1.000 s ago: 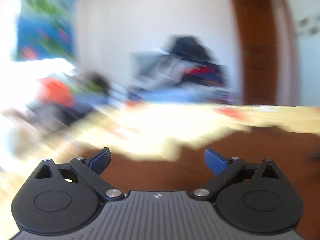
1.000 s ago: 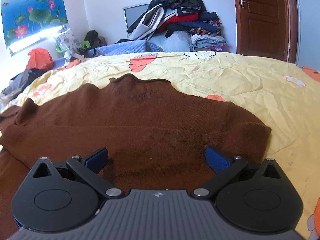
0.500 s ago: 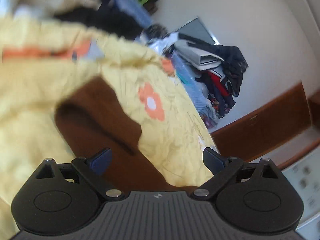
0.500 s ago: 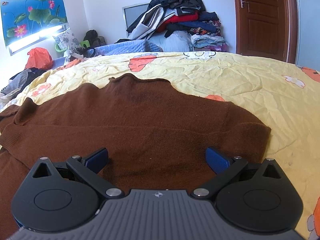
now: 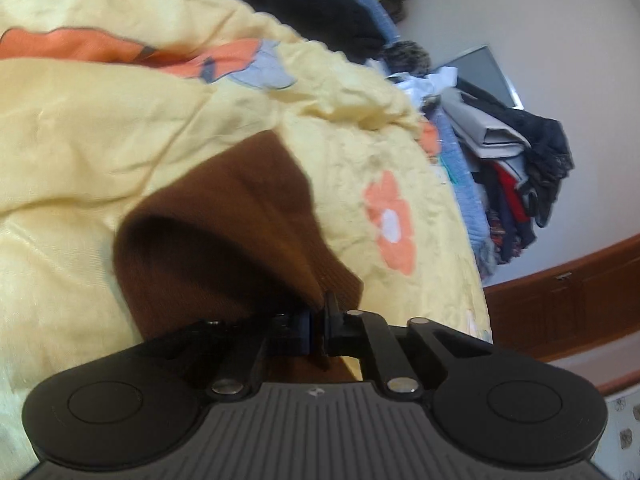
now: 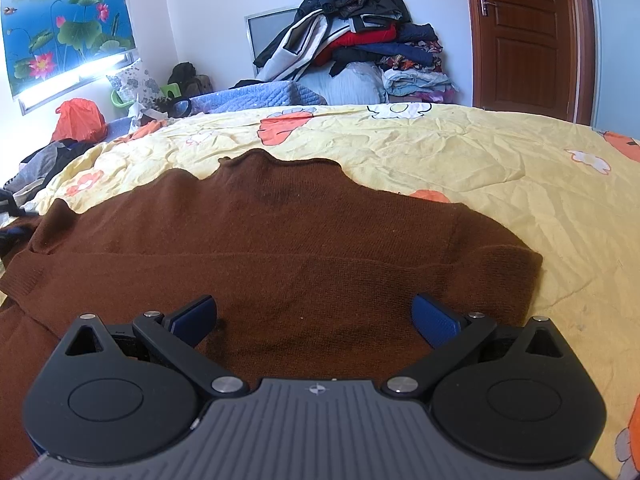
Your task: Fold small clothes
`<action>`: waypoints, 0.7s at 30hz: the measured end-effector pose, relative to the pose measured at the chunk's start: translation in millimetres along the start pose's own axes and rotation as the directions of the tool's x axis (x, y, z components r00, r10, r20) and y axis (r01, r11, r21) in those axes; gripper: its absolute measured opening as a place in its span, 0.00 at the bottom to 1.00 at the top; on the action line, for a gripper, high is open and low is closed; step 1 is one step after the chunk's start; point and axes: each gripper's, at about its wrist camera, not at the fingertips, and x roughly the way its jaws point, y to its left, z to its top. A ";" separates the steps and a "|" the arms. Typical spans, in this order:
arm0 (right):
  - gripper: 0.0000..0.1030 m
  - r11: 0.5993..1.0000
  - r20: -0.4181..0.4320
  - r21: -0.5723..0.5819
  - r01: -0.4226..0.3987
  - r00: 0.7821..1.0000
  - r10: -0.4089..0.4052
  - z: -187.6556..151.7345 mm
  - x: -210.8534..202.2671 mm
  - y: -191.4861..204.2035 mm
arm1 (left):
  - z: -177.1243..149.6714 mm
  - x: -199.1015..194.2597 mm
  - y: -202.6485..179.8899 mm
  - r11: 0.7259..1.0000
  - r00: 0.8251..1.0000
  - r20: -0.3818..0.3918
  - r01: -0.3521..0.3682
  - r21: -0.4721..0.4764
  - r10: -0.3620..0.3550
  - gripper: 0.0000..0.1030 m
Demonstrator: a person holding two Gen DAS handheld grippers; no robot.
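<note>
Brown sweater [image 6: 280, 248] lay spread across the yellow flowered bedsheet [image 6: 500, 168], filling the centre and lower left of the right wrist frame, neckline toward the far side. One sleeve looked already laid across the body, its fold line running left to right; otherwise the garment was wide and flat, so folding was judged early, most steps left. Left gripper [image 5: 316, 326] had jaws closed together, clamped on a ribbed edge of the sweater at lower centre of its frame, likely a cuff or hem; cloth bunched above it. Right gripper [image 6: 314, 320] hovered low over the near part, jaws wide apart, holding nothing. Clothes pile [image 6: 352, 48] against the wall, upper centre.
</note>
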 end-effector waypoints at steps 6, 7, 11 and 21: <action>1.00 1.000 0.003 0.007 -0.003 1.000 0.003 -0.4 -0.9 -0.1 | -28.9 -38.1 -53.7 0.983 0.983 -0.017 0.181 0.019 -0.181 0.05; 1.00 1.000 0.004 0.009 -0.004 1.000 0.004 -0.7 -1.0 0.1 | -42.7 -44.2 -71.2 0.966 0.966 -0.045 0.255 0.029 -0.254 0.05; 1.00 1.000 0.008 0.021 -0.010 1.000 0.010 -0.9 -1.9 -1.2 | -131.6 -65.8 -134.2 0.815 0.804 -0.234 0.575 0.072 -0.546 0.05; 1.00 0.668 0.042 0.650 -0.362 0.895 0.444 4.5 -25.8 -24.5 | -279.9 -11.6 -82.5 0.895 0.748 -0.523 0.441 -0.066 -0.407 0.05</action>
